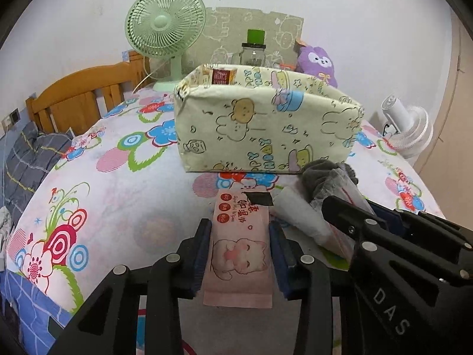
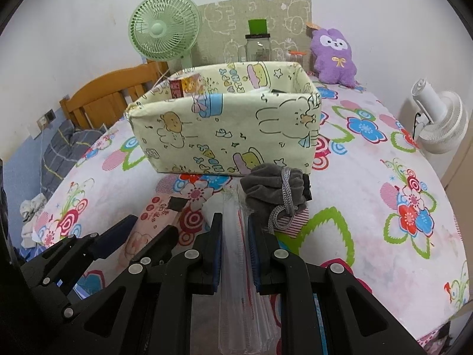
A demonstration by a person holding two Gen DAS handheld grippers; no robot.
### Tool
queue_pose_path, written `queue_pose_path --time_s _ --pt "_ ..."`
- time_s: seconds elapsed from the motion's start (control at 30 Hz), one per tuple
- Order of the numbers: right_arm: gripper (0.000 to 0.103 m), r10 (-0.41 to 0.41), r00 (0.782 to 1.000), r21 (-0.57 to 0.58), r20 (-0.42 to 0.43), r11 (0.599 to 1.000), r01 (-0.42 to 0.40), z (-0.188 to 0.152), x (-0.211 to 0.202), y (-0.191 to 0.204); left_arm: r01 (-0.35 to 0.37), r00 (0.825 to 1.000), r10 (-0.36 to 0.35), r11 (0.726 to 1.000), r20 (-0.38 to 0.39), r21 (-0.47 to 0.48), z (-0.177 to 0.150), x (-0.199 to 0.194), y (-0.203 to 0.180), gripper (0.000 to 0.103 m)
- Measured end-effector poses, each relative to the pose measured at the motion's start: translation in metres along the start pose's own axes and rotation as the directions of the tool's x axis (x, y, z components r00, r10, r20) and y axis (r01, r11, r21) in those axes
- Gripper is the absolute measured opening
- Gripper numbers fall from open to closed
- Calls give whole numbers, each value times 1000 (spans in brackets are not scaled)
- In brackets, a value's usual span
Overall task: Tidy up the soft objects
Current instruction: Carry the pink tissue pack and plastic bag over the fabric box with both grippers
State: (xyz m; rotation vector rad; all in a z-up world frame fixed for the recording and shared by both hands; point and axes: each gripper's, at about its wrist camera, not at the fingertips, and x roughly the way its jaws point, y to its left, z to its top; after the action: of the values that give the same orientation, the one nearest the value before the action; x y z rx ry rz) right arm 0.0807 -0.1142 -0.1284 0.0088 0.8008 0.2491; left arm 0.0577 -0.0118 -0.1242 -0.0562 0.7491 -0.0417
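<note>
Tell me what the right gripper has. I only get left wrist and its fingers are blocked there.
Observer: The right gripper is shut on a clear plastic packet, with a pad pressed on each side.
Operator: Is the grey pouch caught in that grip?
Observer: No. The grey pouch lies on the bed ahead of the fingertips, with its braided cord draped over it.
Operator: Is there anything in the box besides the carton?
Observer: Yes. The fabric box has something white inside near its right end; I can't tell what it is.
</note>
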Motion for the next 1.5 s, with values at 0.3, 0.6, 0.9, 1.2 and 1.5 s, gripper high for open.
queue_pose_path --time_s 0.3,0.6,0.9,1.2,1.5 --pt "19 -3 999 5 51 1000 3 9 -22 -3 1 999 -1 1000 41 6 11 -20 -9 39" --pt "19 -5 995 1 100 1000 5 27 -41 -8 -2 997 1 1000 82 13 28 -37 -18 39" --pt "19 -10 989 1 150 1000 10 45 -57 -13 -6 992 3 1000 126 20 49 -50 -25 39" --pt "19 -15 979 4 201 1000 15 65 -74 -15 -8 985 2 1000 174 30 69 -62 -31 39" --pt "19 -17 970 9 242 1000 15 79 -87 -17 -4 977 -5 999 213 43 84 -72 -34 39"
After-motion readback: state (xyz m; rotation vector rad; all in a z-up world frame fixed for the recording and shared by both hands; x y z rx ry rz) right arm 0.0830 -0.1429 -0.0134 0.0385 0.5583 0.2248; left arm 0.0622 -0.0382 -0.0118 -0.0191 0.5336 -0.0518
